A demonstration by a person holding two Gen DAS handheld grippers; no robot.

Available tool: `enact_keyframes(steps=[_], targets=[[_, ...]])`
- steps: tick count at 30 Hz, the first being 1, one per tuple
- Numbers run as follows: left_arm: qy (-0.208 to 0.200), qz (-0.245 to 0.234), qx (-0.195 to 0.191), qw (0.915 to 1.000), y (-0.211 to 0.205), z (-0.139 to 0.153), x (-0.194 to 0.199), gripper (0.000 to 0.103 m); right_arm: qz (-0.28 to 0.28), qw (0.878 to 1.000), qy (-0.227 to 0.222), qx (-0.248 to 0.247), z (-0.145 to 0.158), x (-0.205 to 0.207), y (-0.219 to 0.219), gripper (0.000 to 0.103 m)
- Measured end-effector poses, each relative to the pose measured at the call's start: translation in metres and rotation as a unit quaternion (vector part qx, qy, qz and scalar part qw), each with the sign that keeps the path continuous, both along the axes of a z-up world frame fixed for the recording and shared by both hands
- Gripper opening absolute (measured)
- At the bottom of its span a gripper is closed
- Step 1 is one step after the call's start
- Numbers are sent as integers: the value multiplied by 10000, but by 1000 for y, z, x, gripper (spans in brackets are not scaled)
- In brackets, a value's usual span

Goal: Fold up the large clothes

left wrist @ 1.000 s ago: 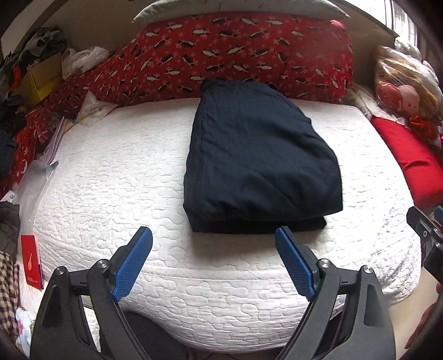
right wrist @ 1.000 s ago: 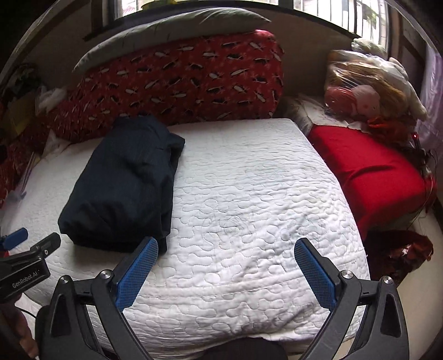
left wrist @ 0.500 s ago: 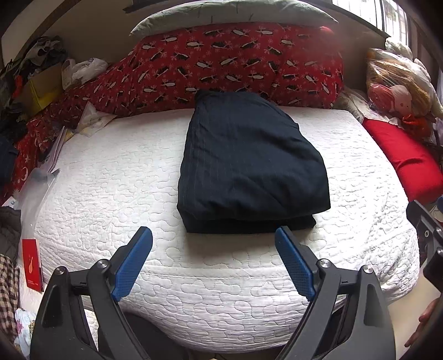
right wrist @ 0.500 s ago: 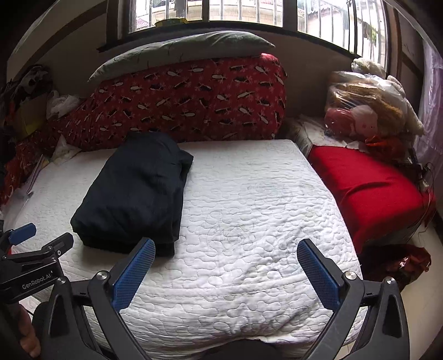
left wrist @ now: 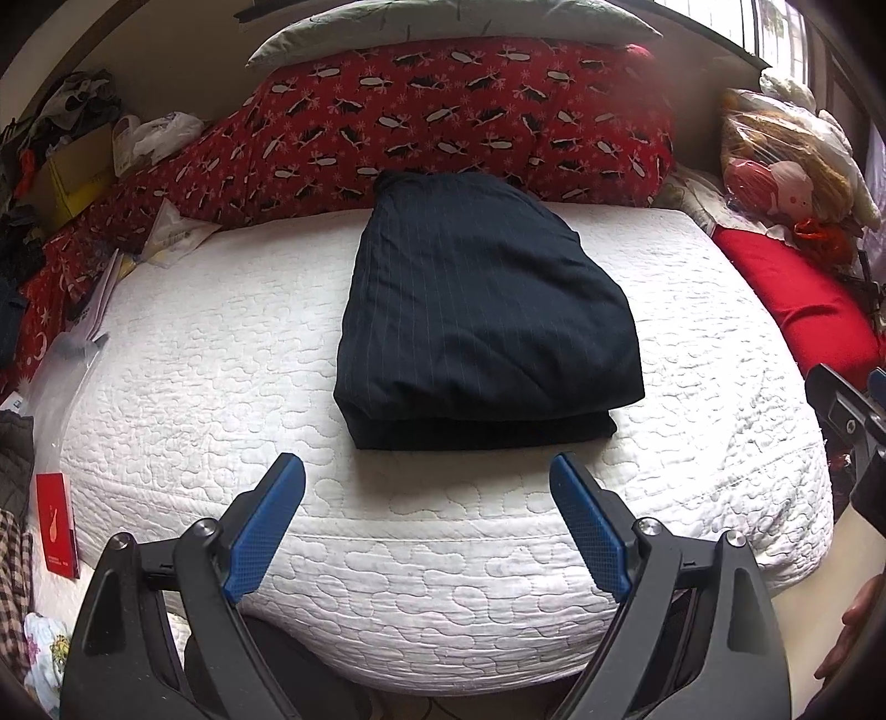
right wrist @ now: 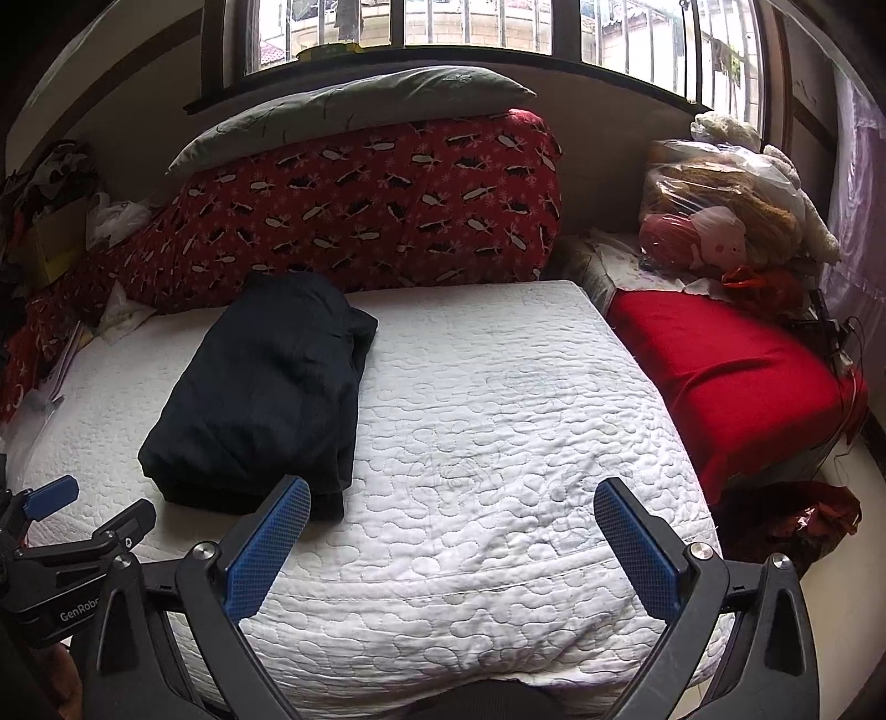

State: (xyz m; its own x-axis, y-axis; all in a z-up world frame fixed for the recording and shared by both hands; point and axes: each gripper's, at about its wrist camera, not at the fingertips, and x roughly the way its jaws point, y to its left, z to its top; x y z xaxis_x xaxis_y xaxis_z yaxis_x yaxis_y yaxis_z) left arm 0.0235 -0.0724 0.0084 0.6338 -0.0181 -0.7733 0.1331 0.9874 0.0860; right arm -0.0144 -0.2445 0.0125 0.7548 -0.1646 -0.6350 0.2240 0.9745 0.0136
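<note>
Dark navy pinstriped garment, folded into a thick layered rectangle, lying flat, far edge near the patterned bedding

This is a bedroom in a home. A bed with a white quilted mattress cover fills the room. Behind the bed, a red patterned duvet leans on the wall, with a grey pillow on top. Above it is a barred window. Right of the bed lie bagged plush toys.
</note>
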Motion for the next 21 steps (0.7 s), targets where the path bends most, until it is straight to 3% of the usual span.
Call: enact_keyframes(steps=[21], targets=[[88, -25, -84, 9999, -2, -2, -4, 91, 114, 9998, -77, -105, 3, 1, 1, 103]])
